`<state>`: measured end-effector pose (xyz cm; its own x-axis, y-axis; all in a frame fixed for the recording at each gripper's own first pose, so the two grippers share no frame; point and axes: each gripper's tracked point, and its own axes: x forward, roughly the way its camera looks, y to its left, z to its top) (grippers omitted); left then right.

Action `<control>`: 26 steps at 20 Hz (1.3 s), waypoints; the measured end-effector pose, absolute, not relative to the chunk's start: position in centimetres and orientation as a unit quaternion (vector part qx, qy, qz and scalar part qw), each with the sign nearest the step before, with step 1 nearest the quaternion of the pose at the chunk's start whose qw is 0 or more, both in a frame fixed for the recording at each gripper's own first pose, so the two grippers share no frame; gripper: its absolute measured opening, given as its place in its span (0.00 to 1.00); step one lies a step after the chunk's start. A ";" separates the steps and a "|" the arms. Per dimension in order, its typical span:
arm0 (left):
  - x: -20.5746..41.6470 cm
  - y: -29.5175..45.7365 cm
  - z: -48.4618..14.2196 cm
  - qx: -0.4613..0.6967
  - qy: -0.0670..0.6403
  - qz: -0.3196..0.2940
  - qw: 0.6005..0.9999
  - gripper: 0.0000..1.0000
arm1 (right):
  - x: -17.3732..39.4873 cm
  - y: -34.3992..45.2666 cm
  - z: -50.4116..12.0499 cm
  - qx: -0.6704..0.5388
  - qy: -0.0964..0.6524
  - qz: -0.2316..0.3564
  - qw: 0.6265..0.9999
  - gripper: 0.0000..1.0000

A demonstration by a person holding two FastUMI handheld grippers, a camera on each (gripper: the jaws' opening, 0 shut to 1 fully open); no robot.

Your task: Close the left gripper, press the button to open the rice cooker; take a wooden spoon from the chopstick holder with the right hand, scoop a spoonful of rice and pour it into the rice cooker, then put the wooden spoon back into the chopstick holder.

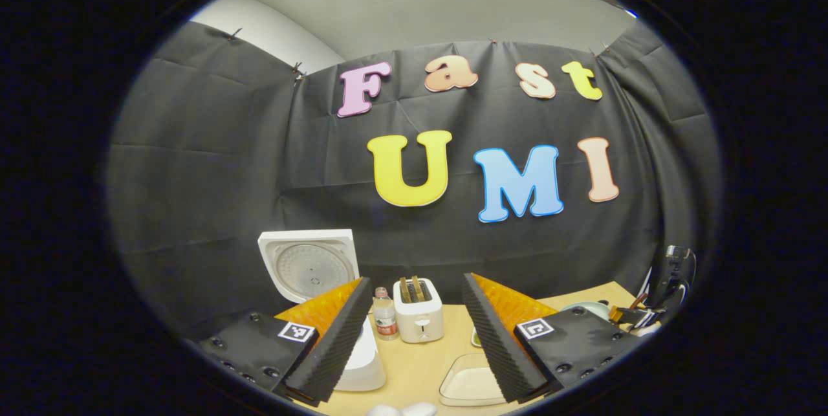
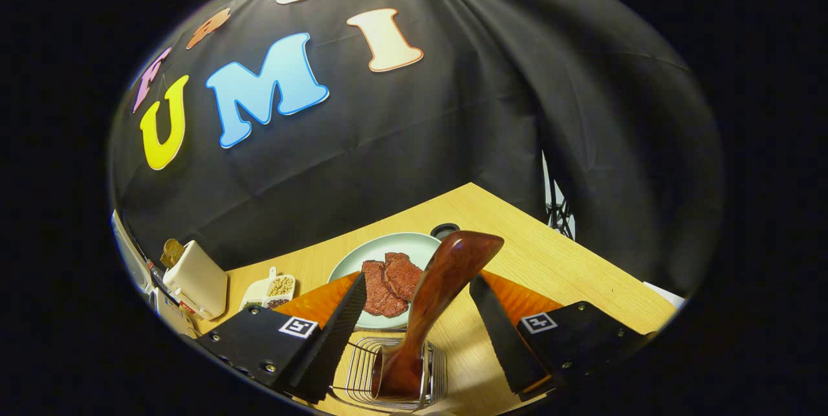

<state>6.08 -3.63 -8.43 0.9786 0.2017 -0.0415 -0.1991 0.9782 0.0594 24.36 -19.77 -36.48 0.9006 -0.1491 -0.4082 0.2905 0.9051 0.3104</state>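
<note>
White rice cooker (image 1: 336, 312) lid already up, so the button step looks done. Left gripper (image 1: 414, 332) released, holding nothing, cooker just beside its left finger. Dark wooden spoon (image 2: 430, 303) stands in the wire chopstick holder (image 2: 394, 371), between the spread fingers of the right gripper (image 2: 417, 332), not clamped. Unclear if scooping is pending or finished. Behind the holder: pale round plate (image 2: 362, 261) holding red meat slices (image 2: 388, 283).
</note>
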 end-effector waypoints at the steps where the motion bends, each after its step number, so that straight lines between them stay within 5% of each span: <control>1: 6.2 -3.7 -8.4 0.029 0.023 0.101 0.994 0.98 | 24.4 -19.6 -36.4 0.190 0.189 -0.107 0.957 0.93; 2: 6.2 -3.6 -8.3 0.032 0.021 0.103 0.994 0.99 | 24.6 -19.5 -36.4 0.196 0.190 -0.104 0.956 0.92; 4: 6.3 -3.8 -8.5 0.033 0.022 0.100 0.994 0.98 | 24.2 -20.0 -36.9 0.189 0.202 -0.111 0.955 0.60; 5: 6.3 -3.9 -8.4 0.034 0.022 0.098 0.994 0.98 | 24.0 -20.2 -36.8 0.187 0.203 -0.116 0.954 0.53; 6: 6.4 -3.9 -8.3 0.036 0.020 0.098 0.994 0.98 | 24.6 -19.7 -36.9 0.193 0.205 -0.107 0.954 0.29; 8: 6.5 -3.9 -8.2 0.039 0.018 0.096 0.994 0.98 | 23.8 -19.5 -36.5 0.185 0.210 -0.103 0.954 0.19; 17: 6.1 -2.4 -8.3 0.039 0.014 0.099 0.994 0.99 | 24.1 -18.6 -33.6 0.145 0.189 -0.101 0.966 0.13; 26: 4.5 2.7 -8.0 0.022 0.007 0.113 0.993 0.99 | 24.0 -14.0 -19.0 0.034 0.096 -0.067 0.993 0.13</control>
<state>4.46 2.67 -8.02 0.9742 0.2253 -0.0097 -0.2246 0.9734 0.0448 23.98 -13.99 -18.99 0.9728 -0.1256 -0.1948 0.1387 0.9888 0.0551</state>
